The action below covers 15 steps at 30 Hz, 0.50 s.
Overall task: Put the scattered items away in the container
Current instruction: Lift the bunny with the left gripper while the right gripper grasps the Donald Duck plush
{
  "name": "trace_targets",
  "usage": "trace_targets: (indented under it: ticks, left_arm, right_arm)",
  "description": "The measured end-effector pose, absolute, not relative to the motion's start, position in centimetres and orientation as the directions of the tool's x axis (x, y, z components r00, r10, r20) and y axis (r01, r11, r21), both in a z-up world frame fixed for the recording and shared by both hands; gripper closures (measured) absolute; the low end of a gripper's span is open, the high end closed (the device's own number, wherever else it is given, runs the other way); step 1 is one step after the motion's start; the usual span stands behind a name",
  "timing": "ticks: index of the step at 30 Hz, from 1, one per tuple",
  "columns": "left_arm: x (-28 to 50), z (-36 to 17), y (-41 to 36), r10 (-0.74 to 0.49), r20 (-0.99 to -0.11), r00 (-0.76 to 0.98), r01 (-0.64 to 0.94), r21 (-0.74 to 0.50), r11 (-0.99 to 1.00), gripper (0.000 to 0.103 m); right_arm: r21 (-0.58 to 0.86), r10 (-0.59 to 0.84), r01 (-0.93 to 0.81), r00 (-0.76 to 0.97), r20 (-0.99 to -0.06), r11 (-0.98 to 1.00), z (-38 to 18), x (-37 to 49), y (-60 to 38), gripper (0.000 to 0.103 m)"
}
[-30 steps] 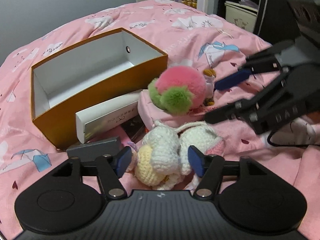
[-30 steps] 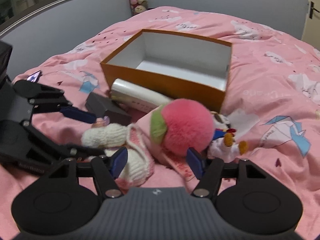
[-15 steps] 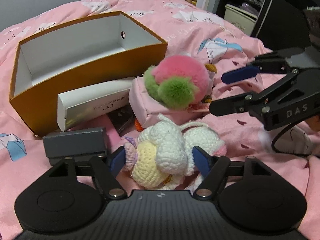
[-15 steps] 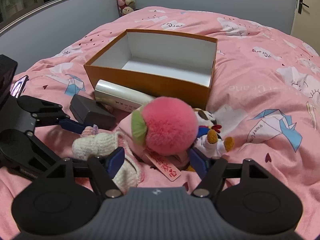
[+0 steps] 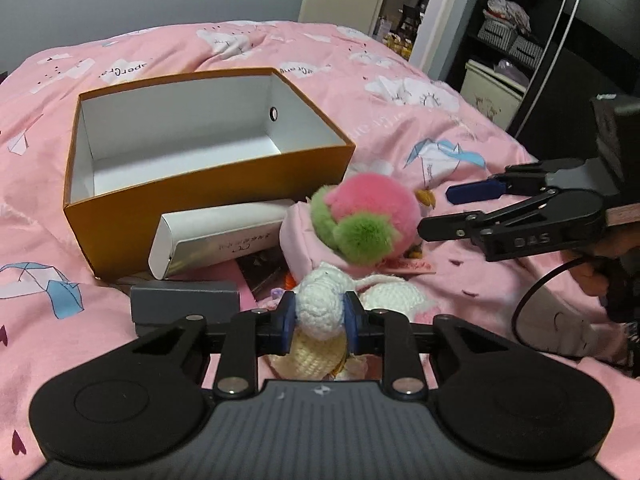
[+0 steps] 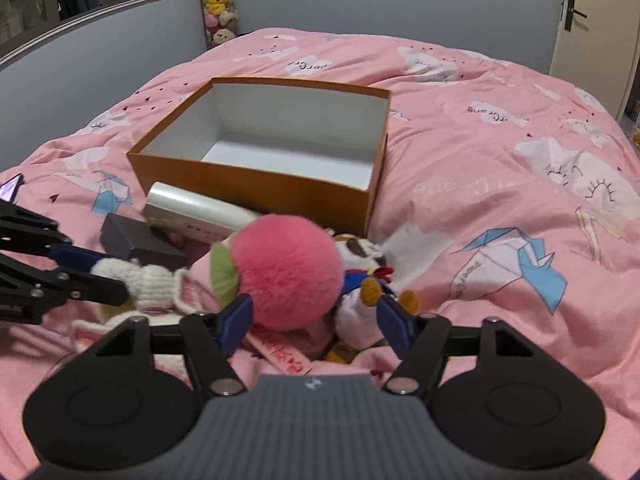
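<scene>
On the pink bedspread, the orange box sits open with nothing inside, and everything to be tidied lies in a heap just in front of its near wall. Closest to that wall is a white carton, with a grey case beside it, then the pink pompom and a small duck toy near the box's corner. The left gripper has its jaws pinched on the white crochet toy; the right gripper hovers with jaws spread around the pompom, not yet touching. The risk, as I judge it: the crochet toy is soft and its trailing parts lie under neighbouring things, so lifting could drag them along or let it slip out.
</scene>
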<state>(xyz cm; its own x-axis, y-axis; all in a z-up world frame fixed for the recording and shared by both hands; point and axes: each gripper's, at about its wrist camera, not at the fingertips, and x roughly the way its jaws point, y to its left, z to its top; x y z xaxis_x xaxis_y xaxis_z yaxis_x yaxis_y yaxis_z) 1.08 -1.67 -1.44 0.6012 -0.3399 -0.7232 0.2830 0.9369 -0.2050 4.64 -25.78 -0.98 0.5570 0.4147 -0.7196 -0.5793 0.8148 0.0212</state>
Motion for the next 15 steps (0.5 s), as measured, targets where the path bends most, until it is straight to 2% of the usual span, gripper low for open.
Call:
trace_targets:
  ticks: [8, 11, 15]
  left_arm:
    - [0.9, 2.2, -0.5, -0.317, -0.638, 0.702, 0.249, -0.197, 0.948, 0.075]
    - [1.2, 3.3, 0.1, -0.298, -0.613, 0.732, 0.226, -0.194, 0.955, 0.075]
    - [1.8, 4.5, 0.7, -0.278, -0.589, 0.759, 0.207, -0.185, 0.961, 0.075]
  right_arm:
    - [-0.009, 0.364, -0.538, 0.583, -0.726, 0.843, -2.3, 6.5, -26.3, 0.057]
    - [-0.014, 0.362, -0.541, 0.582, -0.729, 0.841, -2.8, 7.1, -26.4, 0.070]
    - [-0.019, 0.361, -0.545, 0.580, -0.730, 0.839, -3.4, 7.6, -26.3, 0.080]
